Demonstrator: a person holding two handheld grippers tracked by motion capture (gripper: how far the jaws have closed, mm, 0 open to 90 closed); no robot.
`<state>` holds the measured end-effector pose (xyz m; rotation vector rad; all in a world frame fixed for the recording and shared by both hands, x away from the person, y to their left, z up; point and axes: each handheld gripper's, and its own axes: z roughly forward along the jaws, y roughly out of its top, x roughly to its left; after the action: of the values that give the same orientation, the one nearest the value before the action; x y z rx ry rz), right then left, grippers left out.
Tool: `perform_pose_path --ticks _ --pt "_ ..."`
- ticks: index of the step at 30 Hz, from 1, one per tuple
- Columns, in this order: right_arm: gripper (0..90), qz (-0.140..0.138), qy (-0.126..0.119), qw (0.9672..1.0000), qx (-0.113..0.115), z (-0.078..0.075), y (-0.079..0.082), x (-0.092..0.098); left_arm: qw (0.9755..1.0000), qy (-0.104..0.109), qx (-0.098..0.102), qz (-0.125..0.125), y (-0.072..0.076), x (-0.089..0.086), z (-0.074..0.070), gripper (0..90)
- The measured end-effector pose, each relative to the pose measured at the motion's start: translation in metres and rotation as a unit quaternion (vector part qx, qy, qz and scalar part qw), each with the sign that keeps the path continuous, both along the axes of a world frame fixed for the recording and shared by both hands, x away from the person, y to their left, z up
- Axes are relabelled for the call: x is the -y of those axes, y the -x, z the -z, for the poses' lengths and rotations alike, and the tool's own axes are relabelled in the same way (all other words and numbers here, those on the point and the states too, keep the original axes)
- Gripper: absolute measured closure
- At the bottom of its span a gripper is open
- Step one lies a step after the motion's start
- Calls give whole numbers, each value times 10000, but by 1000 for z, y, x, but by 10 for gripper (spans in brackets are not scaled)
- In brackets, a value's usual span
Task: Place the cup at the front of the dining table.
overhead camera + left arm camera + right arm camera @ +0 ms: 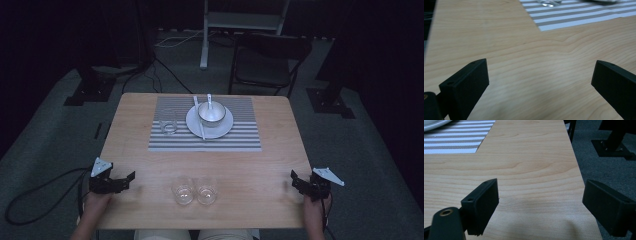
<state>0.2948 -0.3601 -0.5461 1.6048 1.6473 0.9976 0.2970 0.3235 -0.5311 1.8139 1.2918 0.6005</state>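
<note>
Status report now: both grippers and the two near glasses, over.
Left gripper open, right gripper open, both empty. Two glasses upright, untouched, between them. Path clear.

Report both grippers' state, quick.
Left gripper: open, jaws wide apart, holding nothing, over the table.
Right gripper: open, holding nothing, at the table's right edge.

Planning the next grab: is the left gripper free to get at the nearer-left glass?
Probably yes. The left gripper is open at the table's left edge, and bare wood lies between it and the left glass; the right glass stands beyond.
</note>
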Motion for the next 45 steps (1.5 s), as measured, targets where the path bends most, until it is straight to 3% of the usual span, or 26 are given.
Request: perform_pose_path --ticks 5,10,15,27,34,40,45 --pt "131 7 25 10000 -15 0 0 0 9999 78 102 -65 13 -9 2 18" --pt "131 11 0 10000 -12 0 0 0 9998 14 215 -55 28 -13 3 18" --pt "131 1 33 10000 -48 0 -1 -1 9995 40 323 40 40 -20 7 18" --pt "131 8 -3 10000 -46 0 -1 0 9975 305 579 -280 68 -39 7 18" --pt "131 -12 11 10000 -70 0 -1 0 9958 58 667 -620 80 -48 8 19" --pt "131 5 -14 10000 -79 0 -1 0 9952 80 716 -656 82 -50 8 19" --pt "131 4 -34 10000 -71 0 -1 1 9960 -26 628 -637 80 -49 13 19"
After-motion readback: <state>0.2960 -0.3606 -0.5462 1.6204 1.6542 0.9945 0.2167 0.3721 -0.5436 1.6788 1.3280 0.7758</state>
